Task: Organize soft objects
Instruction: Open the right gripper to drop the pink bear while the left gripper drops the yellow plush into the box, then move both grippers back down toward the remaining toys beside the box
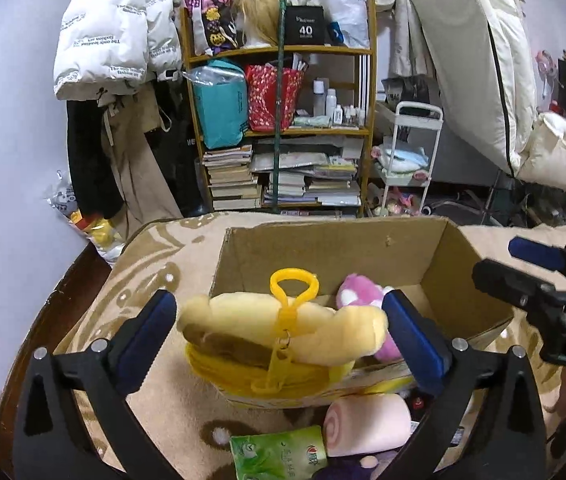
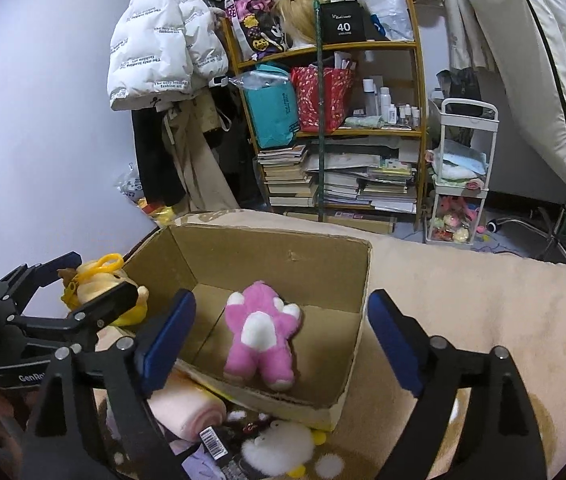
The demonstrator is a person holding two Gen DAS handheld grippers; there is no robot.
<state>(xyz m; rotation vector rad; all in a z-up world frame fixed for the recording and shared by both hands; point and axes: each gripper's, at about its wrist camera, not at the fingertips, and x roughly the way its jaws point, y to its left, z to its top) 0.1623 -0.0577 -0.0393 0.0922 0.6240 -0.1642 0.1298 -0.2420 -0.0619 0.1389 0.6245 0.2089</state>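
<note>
My left gripper (image 1: pixel 279 334) has its fingers (image 1: pixel 145 334) spread wide around one yellow plush (image 1: pixel 267 322) with a yellow clip (image 1: pixel 293 286); the pads stand just clear of it, and it sits at the near left corner of the single box (image 1: pixel 363 248). Whether it rests on the rim I cannot tell. Inside the box I count one pink plush (image 2: pixel 261 332), lying flat on the floor of it. My right gripper (image 2: pixel 279 340) hangs over the box, fingers (image 2: pixel 169 334) wide with nothing pressed between them. In front of the box on the counter (image 2: pixel 463 300) lie one pink roll (image 1: pixel 367 424), one green packet (image 1: pixel 279 456) and one white plush (image 2: pixel 279 446).
</note>
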